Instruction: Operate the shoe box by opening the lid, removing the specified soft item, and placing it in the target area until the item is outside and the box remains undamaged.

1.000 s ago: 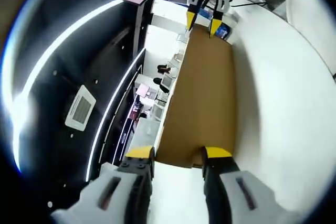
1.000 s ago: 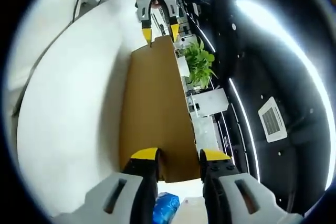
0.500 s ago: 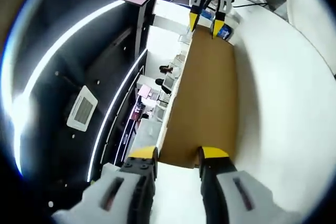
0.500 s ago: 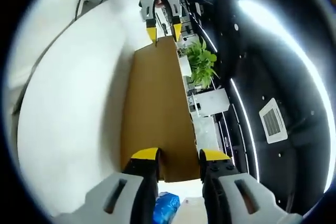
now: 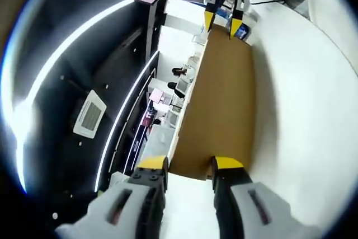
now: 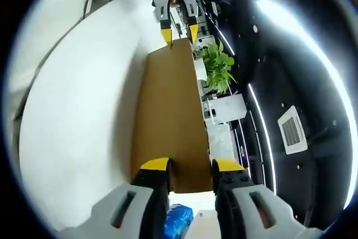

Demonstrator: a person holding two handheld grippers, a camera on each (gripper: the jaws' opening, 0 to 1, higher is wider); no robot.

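Two grippers hold one brown cardboard lid (image 5: pixel 221 104) by its opposite ends. In the left gripper view, the left gripper (image 5: pixel 190 165) rises from the near edge with its yellow-tipped jaws set narrow around the near end of the lid, one tip on each face of the board. The lid runs away from it as a long, flat brown panel, seen almost edge-on along its left side. At the far end the right gripper (image 5: pixel 223 23) comes in from the top, its yellow tips closed on that end of the lid. A blue soft item (image 5: pixel 241 31) peeks out just beside those far tips, at the right of the lid's far end; what holds it cannot be told. A white table (image 5: pixel 307 110) curves along the right of the lid.

In the right gripper view, the right gripper (image 6: pixel 190 165) pinches the near end of the same lid (image 6: pixel 170 121), jaws narrow around the board. Just below, between its jaws, lies the blue soft item (image 6: pixel 177 218), crinkled and shiny. The left gripper (image 6: pixel 179 31) clamps the far end. The white table (image 6: pixel 78 104) spreads to the left, and a green plant (image 6: pixel 218 71) stands to the right of the lid.
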